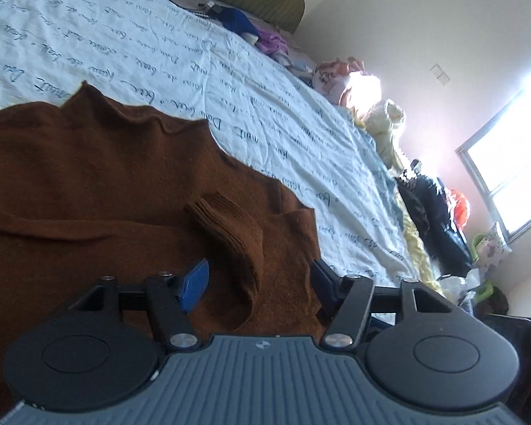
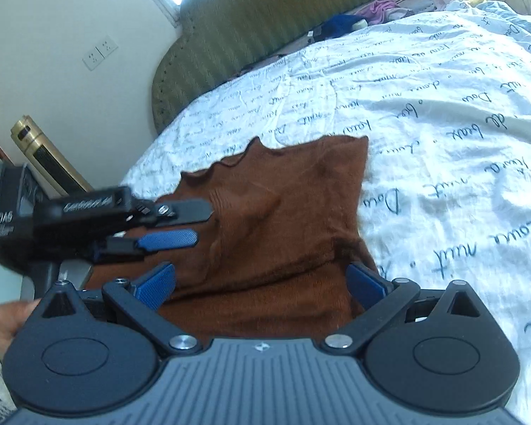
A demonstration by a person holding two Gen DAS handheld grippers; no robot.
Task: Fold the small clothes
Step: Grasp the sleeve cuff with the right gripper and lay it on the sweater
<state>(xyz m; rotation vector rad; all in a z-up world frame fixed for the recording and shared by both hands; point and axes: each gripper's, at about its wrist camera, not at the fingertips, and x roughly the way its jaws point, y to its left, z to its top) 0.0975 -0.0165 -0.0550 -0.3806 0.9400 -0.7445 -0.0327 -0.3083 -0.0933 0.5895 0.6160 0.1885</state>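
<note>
hovering my left gripper (image 1: 258, 279) with fingers spread wide around the sleeve cuff (image 1: 230, 226), pads not pressing, so it lies folded across the brown sweater (image 1: 88, 184). my right gripper (image 2: 262, 283), also wide and empty, waits at six o'clock of the sweater on the bed sheet (image 2: 424, 106).

The white bedsheet (image 2: 424, 106) carries rows of dark handwritten script; beside the brown sweater (image 2: 283, 219) the words "nuit" and "Dou" can be made out. The black device (image 2: 14, 226) left of the sweater reads "DAS".
</note>
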